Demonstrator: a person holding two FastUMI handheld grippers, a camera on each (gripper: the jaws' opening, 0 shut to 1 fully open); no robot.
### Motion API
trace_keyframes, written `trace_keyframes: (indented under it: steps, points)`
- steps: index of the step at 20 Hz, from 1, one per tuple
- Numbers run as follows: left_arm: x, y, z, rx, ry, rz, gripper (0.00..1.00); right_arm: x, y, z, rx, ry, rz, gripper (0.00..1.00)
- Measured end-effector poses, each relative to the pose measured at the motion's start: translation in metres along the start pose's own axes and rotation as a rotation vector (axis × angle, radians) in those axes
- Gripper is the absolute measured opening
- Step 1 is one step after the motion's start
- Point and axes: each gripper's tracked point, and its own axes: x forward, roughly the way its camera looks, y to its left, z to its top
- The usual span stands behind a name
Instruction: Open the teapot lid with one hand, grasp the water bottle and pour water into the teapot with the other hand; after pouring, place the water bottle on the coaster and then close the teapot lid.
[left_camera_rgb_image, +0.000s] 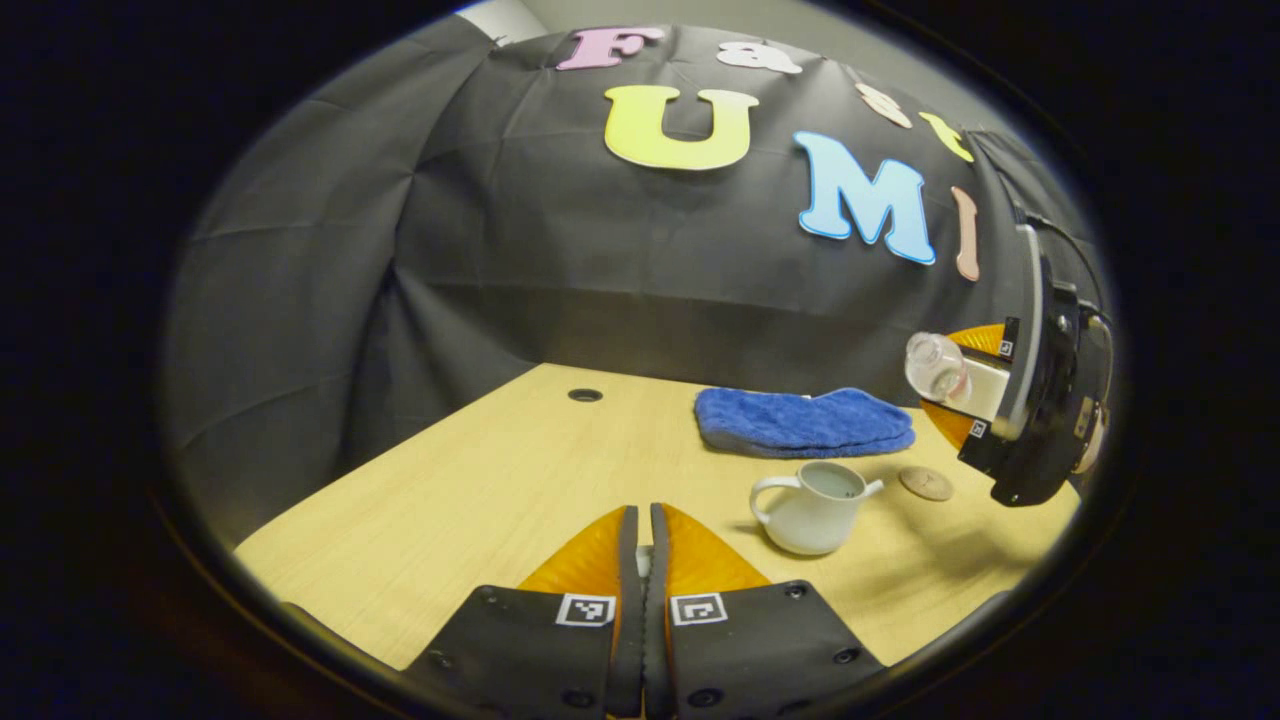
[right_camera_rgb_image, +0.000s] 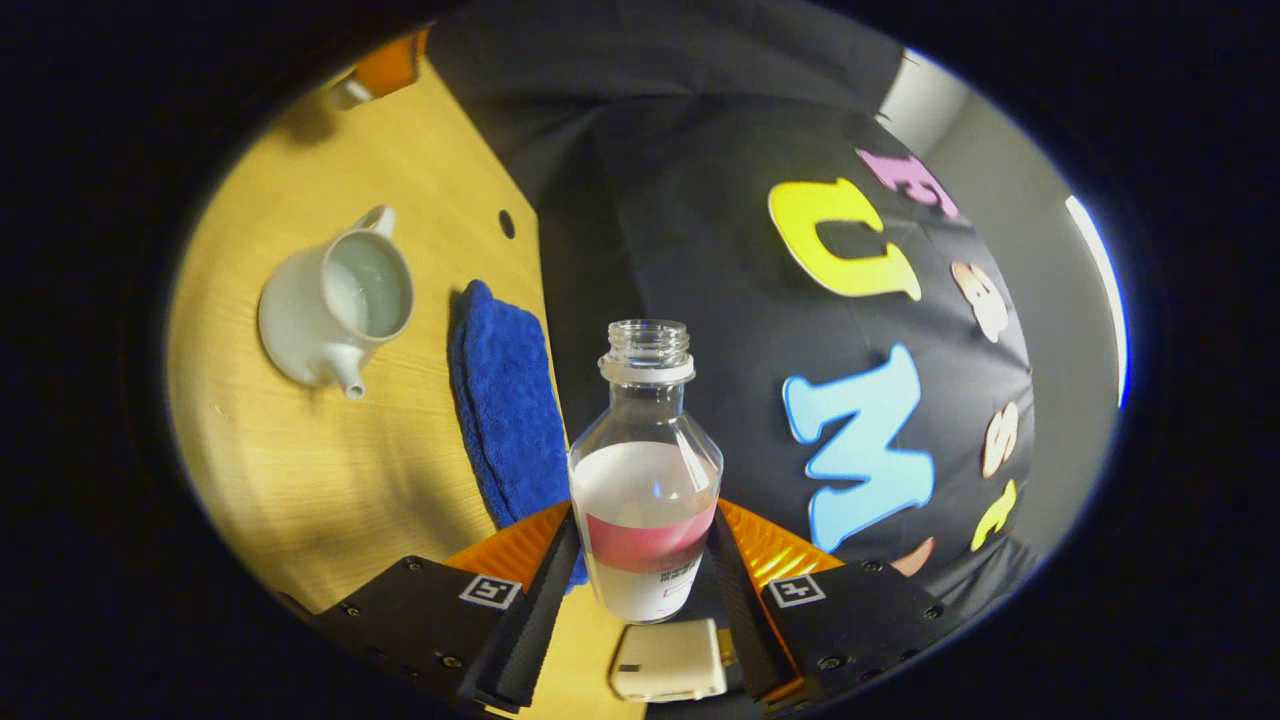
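A folded blue cloth (left_camera_rgb_image: 803, 421) is seen right of centre in the left gripper view, laid on the pale wooden table (left_camera_rgb_image: 480, 480). 1 dark round hole (left_camera_rgb_image: 585, 395) is set in the tabletop, centre left, near the black backdrop.

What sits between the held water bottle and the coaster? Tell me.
Nothing visible. The water bottle is held tilted above the table by the right hand-held gripper; the coaster lies bare beside the teapot.
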Motion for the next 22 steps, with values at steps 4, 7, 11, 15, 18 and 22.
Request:
trace_keyframes:
  steps: [4,7,11,15,18,22]
  points:
    - [-0.001,-0.008,0.004,-0.009,-0.003,-0.011,0.06,-0.007,-0.008,-0.029,0.441,0.066,0.072,0.75]
    - [0.0,-0.012,0.004,-0.002,-0.003,-0.017,0.08,-0.01,0.001,-0.05,0.695,0.11,0.12,0.75]
    - [0.002,-0.02,0.005,0.004,-0.001,-0.028,0.08,-0.001,0.016,-0.072,0.926,0.144,0.149,0.75]
    - [0.003,-0.023,0.007,0.006,-0.002,-0.031,0.08,0.004,0.02,-0.078,1.012,0.133,0.132,0.75]
    - [0.004,-0.026,0.006,-0.002,0.002,-0.034,0.06,0.008,0.02,-0.08,1.064,0.126,0.13,0.75]
    - [0.005,-0.03,0.004,-0.005,0.008,-0.038,0.08,0.011,0.021,-0.079,1.182,0.137,0.179,0.75]
